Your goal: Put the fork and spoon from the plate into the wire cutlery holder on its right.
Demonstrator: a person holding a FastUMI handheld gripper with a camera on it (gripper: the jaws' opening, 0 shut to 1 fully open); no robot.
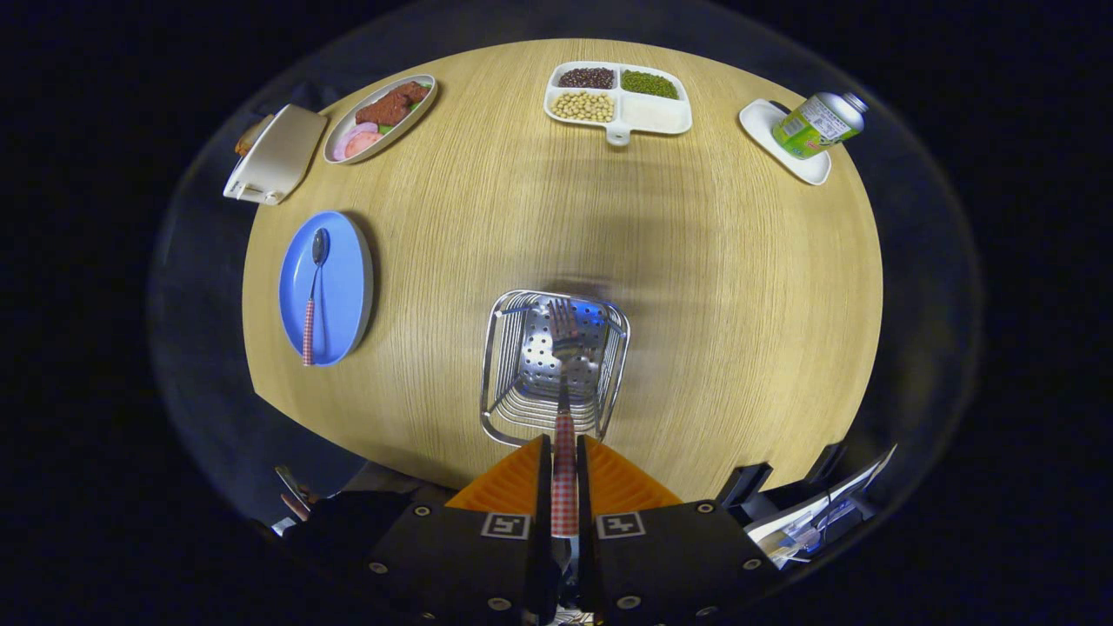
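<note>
My gripper (563,448) is shut on the checkered handle of the fork (564,348). The fork points straight ahead, its tines hanging over the open top of the wire cutlery holder (504,348), which stands just beyond the fingers on the wooden table. The holder has a perforated metal floor and nothing lying in it. Off to the left of the holder sits the blue plate (343,287), and on it lies the spoon (313,291) with a checkered handle, bowl pointing away from me.
At the table's far side stand a white divided tray of beans (656,113), an oval dish of meat slices (423,109), a white box (276,155) and a green can (817,124) lying on a small white dish. Papers lie near my right.
</note>
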